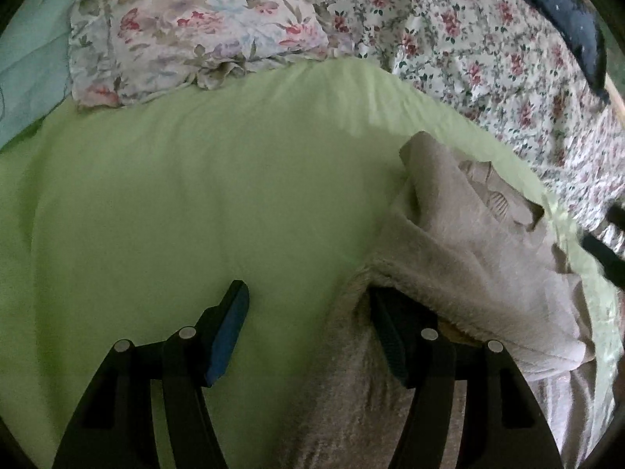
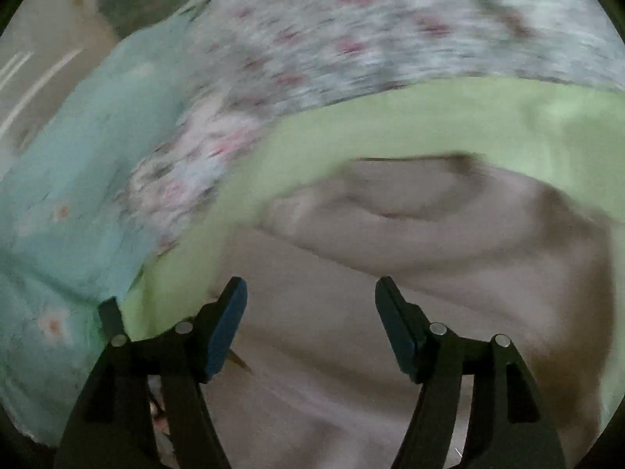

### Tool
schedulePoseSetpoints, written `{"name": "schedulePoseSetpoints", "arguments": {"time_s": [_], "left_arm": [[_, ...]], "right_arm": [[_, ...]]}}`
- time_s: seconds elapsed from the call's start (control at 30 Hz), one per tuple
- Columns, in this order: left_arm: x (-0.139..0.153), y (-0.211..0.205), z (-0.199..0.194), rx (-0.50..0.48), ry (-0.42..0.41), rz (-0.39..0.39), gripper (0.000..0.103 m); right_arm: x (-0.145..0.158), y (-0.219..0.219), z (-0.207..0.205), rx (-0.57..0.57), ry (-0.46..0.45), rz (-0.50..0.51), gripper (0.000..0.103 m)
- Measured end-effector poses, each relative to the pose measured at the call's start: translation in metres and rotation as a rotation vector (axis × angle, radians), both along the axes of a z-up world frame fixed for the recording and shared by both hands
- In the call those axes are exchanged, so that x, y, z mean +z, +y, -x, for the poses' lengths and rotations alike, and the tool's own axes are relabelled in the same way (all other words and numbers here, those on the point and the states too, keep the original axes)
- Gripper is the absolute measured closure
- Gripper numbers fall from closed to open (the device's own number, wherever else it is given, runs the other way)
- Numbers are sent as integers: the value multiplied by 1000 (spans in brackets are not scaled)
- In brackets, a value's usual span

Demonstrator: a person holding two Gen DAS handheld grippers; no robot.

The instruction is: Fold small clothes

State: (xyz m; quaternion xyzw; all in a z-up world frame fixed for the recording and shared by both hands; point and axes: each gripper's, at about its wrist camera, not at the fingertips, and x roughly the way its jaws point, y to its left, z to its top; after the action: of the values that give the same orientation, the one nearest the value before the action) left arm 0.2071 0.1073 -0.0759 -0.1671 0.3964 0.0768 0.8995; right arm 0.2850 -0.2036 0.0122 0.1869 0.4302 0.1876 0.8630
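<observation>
A beige fleece garment [image 1: 461, 250] lies crumpled on the light green sheet [image 1: 187, 195], at the right of the left wrist view. My left gripper [image 1: 308, 312] stands open over the sheet. A fold of the garment drapes over its right finger [image 1: 390, 336] and hides the tip, and the left finger [image 1: 230, 324] is bare above the sheet. Some fleece lies between the jaws without being pinched. The right wrist view is blurred. In it my right gripper [image 2: 312, 305] is open just above the same garment [image 2: 429, 242], with nothing pressed between its pads.
A floral pillow [image 1: 187, 27] and a flowered quilt [image 1: 488, 51] lie at the far side of the sheet. Pale blue flowered fabric [image 2: 66, 203] covers the left of the right wrist view. A dark object [image 1: 601, 250] shows at the right edge of the left wrist view.
</observation>
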Motion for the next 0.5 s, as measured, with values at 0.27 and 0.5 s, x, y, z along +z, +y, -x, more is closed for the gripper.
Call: {"name": "schedulePoseSetpoints", "arguments": {"time_s": [0.27, 0.5], "left_arm": [[-2, 2, 1, -5, -20, 26, 38], [-5, 11, 4, -4, -69, 91, 37]], "right_arm": [[-49, 95, -125, 310, 168, 38, 18], [-100, 143, -157, 572, 414, -86, 9]]}}
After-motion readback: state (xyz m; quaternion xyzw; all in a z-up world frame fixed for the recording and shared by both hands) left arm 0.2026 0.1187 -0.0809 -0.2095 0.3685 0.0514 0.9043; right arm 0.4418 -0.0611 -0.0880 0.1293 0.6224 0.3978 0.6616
